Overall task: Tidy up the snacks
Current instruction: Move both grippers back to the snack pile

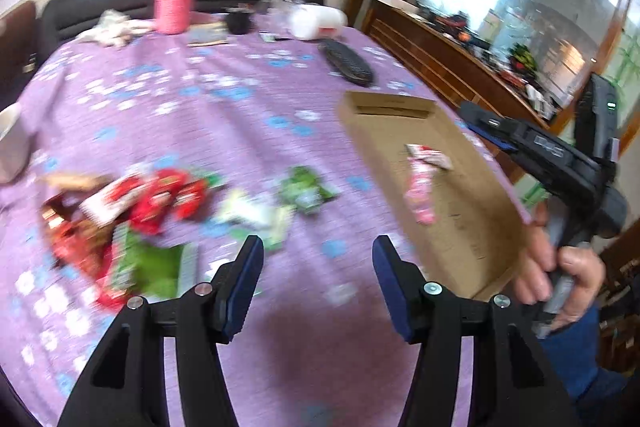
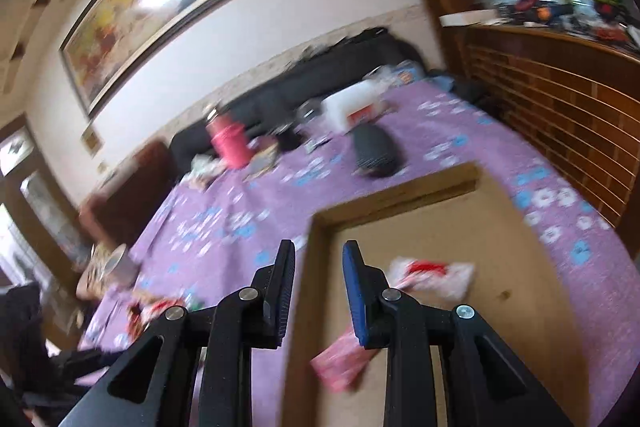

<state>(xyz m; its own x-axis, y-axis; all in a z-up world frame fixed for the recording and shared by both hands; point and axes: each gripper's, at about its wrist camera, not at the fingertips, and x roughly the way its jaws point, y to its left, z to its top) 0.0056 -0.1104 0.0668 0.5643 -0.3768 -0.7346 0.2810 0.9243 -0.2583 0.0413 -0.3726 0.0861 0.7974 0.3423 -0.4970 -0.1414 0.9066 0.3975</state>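
Note:
A shallow cardboard tray [image 1: 472,227] lies on the purple tablecloth at the right; it also shows in the right wrist view [image 2: 480,227]. In it lie a pink snack packet [image 1: 420,193] [image 2: 340,363] and a white-and-red packet [image 1: 430,155] [image 2: 436,277]. A heap of red and green snack packets [image 1: 132,219] lies at the left, with a green packet [image 1: 306,189] and a pale packet [image 1: 256,213] between. My left gripper [image 1: 318,247] is open and empty above the cloth. My right gripper [image 2: 318,251] is open and empty over the tray's left wall.
At the far end of the table stand a pink flask [image 1: 174,1], a white bottle on its side [image 1: 316,21] and a black remote [image 1: 346,61]. A white cup [image 1: 12,143] sits at the left edge. A wooden sideboard [image 2: 560,99] runs along the right.

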